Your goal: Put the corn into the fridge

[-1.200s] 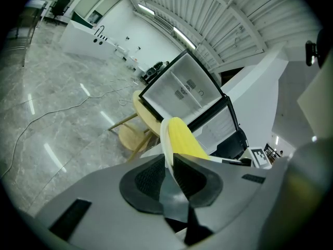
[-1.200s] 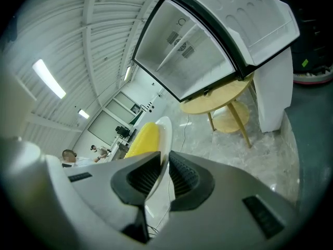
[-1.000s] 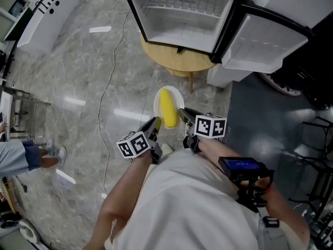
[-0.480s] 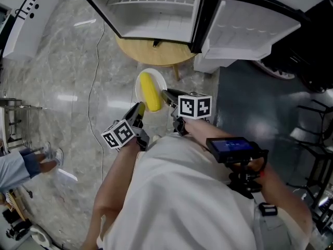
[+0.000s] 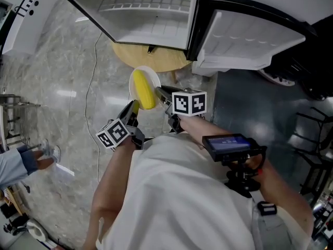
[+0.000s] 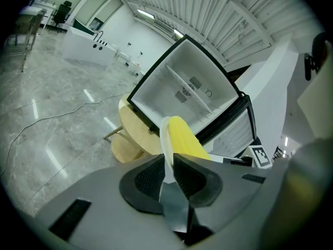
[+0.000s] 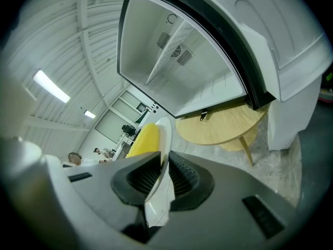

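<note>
Ahead of the person, the fridge [image 5: 156, 30] stands open, its white compartment bare, over a round wooden tabletop [image 5: 156, 62]. Short of it, a white plate [image 5: 154, 79] is carried in the air between both grippers. The left gripper [image 5: 132, 107] has its jaws clenched on the plate's left rim, the right gripper [image 5: 162, 93] on its right rim. The corn [image 5: 142, 89] lies on the plate midway between them, long axis pointing toward the opening, so neither hand is nearer.

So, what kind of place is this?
Likely a large test hall, not a home kitchen: an open fridge on a round wooden table, a cable across the polished stone floor, strip lights on a ribbed ceiling.
</note>
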`<action>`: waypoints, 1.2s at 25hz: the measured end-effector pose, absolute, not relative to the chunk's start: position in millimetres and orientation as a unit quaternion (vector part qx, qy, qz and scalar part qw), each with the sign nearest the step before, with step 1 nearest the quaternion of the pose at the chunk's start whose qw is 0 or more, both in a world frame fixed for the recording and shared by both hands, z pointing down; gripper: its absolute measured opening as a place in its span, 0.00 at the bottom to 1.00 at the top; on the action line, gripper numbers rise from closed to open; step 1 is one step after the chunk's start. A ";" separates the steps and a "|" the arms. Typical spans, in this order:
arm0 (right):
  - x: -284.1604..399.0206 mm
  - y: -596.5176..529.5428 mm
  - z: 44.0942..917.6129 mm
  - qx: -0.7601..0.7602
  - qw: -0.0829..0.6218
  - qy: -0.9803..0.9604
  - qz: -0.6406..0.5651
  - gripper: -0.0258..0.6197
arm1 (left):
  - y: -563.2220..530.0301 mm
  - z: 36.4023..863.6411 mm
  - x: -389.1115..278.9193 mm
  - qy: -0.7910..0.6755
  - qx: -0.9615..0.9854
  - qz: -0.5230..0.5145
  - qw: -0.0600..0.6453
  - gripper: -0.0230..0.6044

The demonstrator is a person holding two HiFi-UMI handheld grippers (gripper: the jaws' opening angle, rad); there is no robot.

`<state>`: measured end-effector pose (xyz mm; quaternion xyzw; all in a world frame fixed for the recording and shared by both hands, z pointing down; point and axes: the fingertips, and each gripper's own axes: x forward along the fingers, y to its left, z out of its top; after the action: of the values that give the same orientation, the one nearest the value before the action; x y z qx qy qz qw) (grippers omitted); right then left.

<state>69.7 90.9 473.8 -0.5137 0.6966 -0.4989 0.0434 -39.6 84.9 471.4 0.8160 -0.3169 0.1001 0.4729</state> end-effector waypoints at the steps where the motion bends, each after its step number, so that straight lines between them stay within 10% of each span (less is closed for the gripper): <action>1: 71.6 88.3 473.3 -0.512 0.043 0.698 -0.500 0.12 | 82.4 470.8 -37.4 -0.319 0.815 0.098 0.473 0.12; 30: 73.2 19.8 484.1 -0.574 0.075 0.638 -0.507 0.12 | -7.1 479.9 -35.3 -0.243 0.832 0.146 0.477 0.12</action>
<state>73.2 19.8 484.1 -0.5744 0.6379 -0.5075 0.0746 -35.3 -7.1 479.9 0.8320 -0.2432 0.1457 0.4769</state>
